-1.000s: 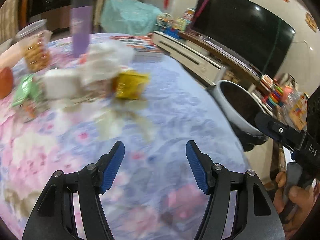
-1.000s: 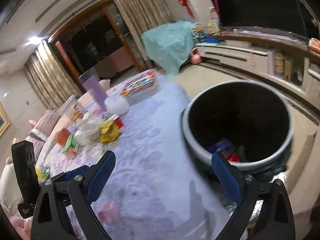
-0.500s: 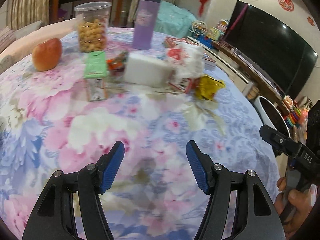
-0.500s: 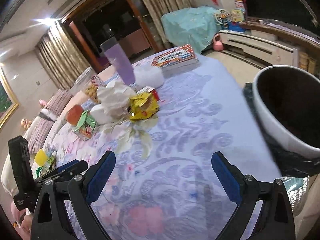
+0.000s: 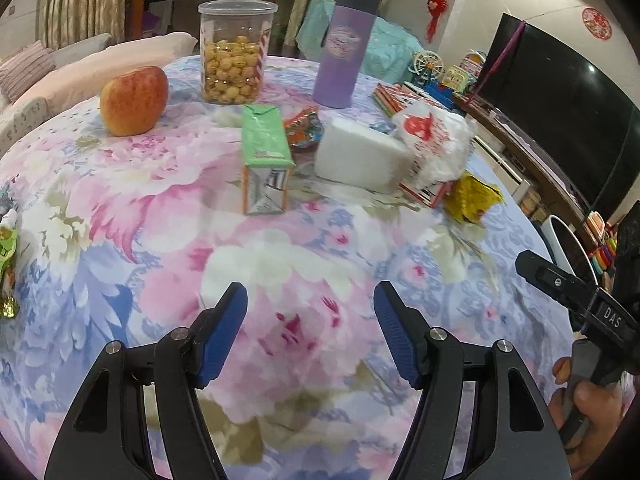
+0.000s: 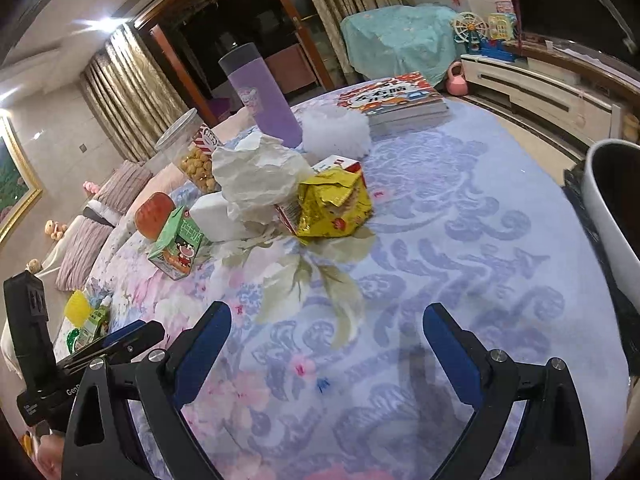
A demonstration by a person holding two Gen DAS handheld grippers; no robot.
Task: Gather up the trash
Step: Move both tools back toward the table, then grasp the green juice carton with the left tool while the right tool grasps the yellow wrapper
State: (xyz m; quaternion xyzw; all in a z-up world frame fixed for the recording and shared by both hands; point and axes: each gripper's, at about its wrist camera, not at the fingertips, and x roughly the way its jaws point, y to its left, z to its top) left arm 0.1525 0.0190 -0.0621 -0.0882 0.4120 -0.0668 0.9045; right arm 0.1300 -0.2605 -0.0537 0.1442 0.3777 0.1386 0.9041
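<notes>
Crumpled yellow wrapper (image 6: 334,204) lay on the floral tablecloth, touching a red-and-white carton (image 6: 320,184). Crumpled white paper (image 6: 256,180) sat against both. Green milk carton (image 5: 266,160) lay on its side. White-rimmed bin (image 6: 612,216) stood off the table edge.

A home living room: a large television (image 5: 560,120) above a low white cabinet (image 6: 536,88), gold curtains (image 6: 128,100), red hanging ornaments (image 5: 436,4) on the wall, toys (image 6: 476,32), and a sofa (image 6: 92,224) beyond the counter's (image 6: 460,220) floral cloth.

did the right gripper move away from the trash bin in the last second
Yes. The right gripper has swung left: the bin, centred ahead a second ago, now sits at the right edge, with the yellow wrapper ahead.
</notes>
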